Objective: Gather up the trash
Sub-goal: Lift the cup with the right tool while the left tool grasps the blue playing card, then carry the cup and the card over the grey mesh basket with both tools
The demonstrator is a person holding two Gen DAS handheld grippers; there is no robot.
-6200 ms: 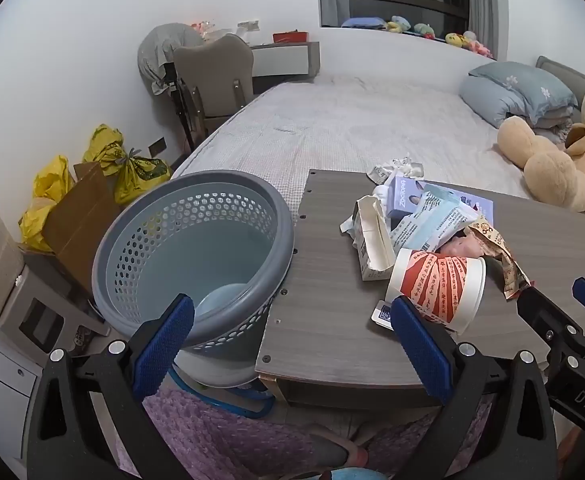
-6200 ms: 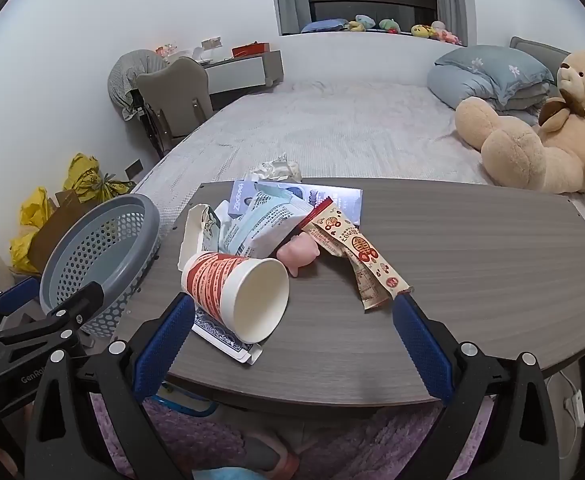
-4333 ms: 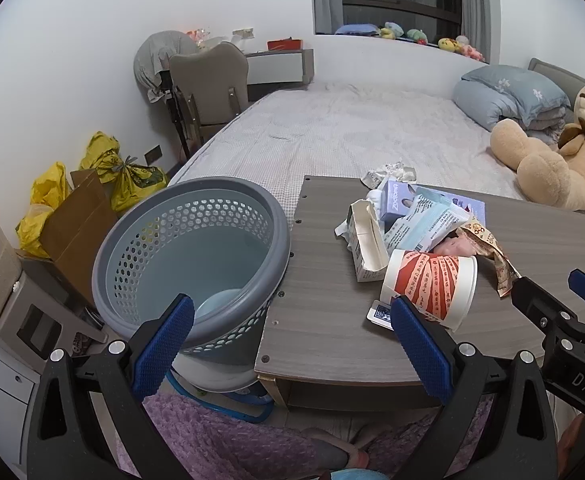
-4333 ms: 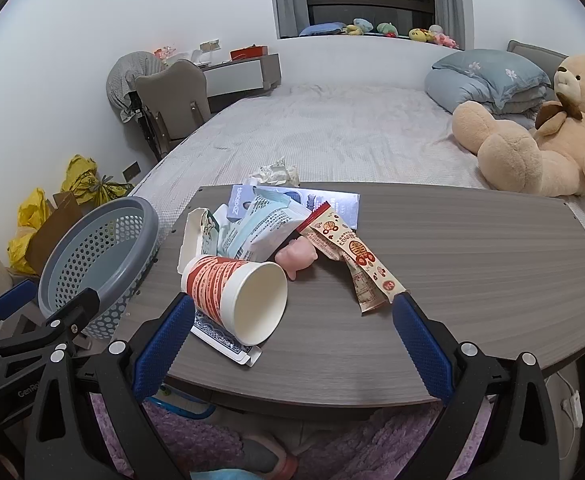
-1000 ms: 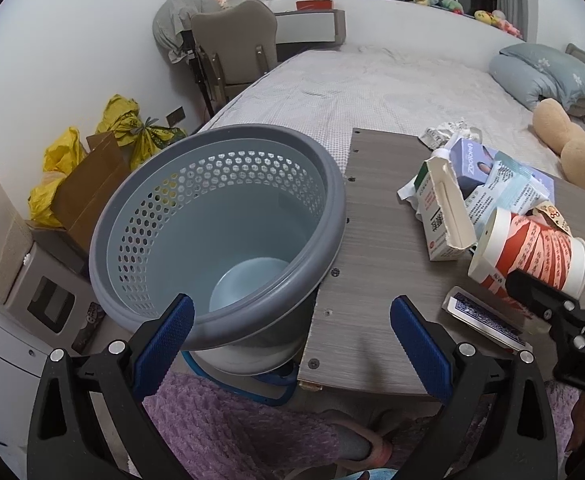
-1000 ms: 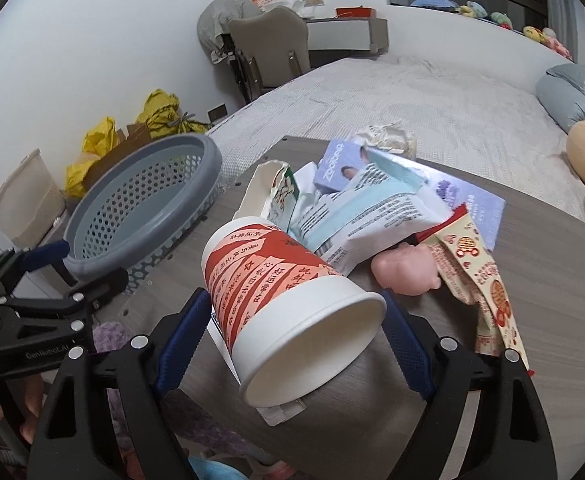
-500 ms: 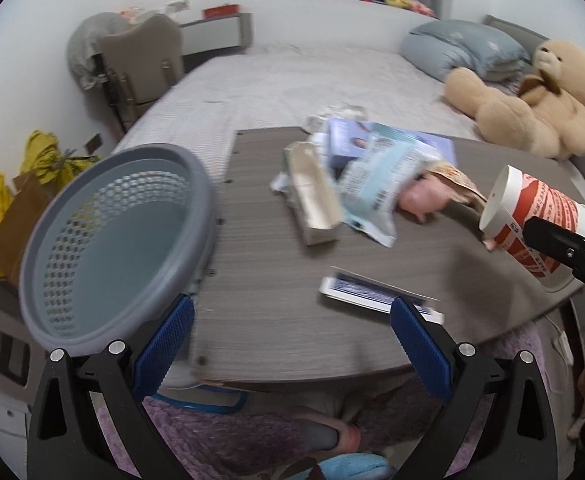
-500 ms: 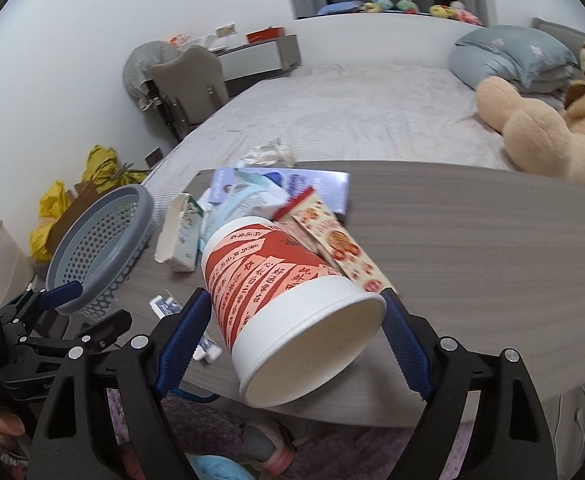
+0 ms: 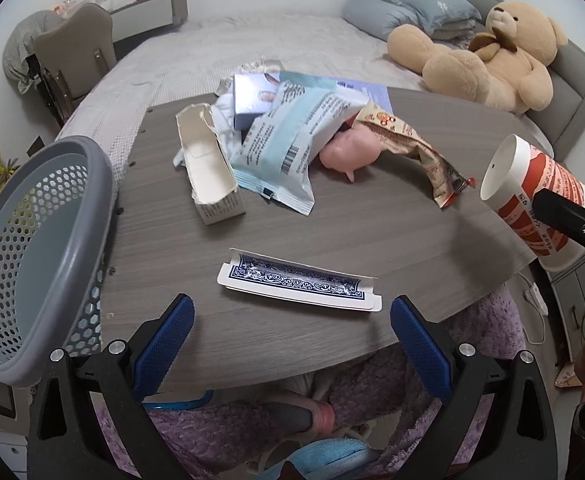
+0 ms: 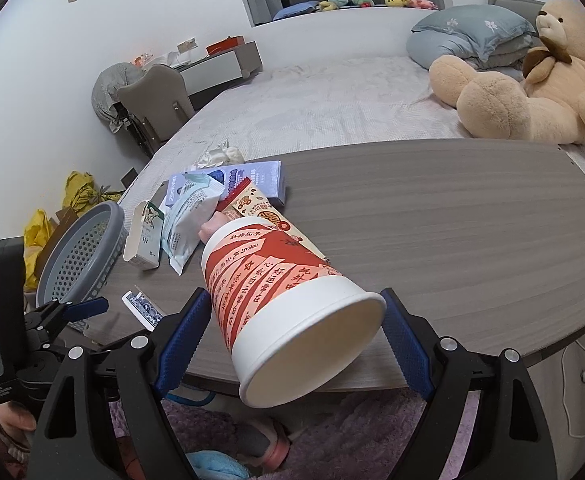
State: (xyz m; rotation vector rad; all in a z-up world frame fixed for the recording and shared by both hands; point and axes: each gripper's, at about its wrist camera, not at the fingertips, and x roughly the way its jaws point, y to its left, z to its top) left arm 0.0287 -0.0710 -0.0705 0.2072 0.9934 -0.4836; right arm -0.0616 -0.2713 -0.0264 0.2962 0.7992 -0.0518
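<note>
My right gripper [image 10: 292, 344] is shut on a red-and-white paper cup [image 10: 276, 292], held on its side above the table's near edge; the cup also shows in the left wrist view [image 9: 532, 196] at the far right. My left gripper [image 9: 290, 348] is open and empty above a flattened blue playing-card box [image 9: 298, 286]. A pile of trash lies behind it: a white carton [image 9: 208, 172], a light-blue wrapper [image 9: 292, 148], a pink toy [image 9: 352, 152] and a snack wrapper [image 9: 416, 148]. The grey perforated basket [image 9: 32, 232] stands at the table's left edge.
The grey wooden table [image 10: 452, 216] stands in front of a bed with a teddy bear [image 10: 532, 88] and pillows. A chair [image 10: 156, 100] and yellow bags [image 10: 76, 196] are by the left wall. Purple rug and slippers lie below.
My right gripper has lifted the cup off the table and drawn it back to the right. The left gripper has swung right, from over the basket to over the card box.
</note>
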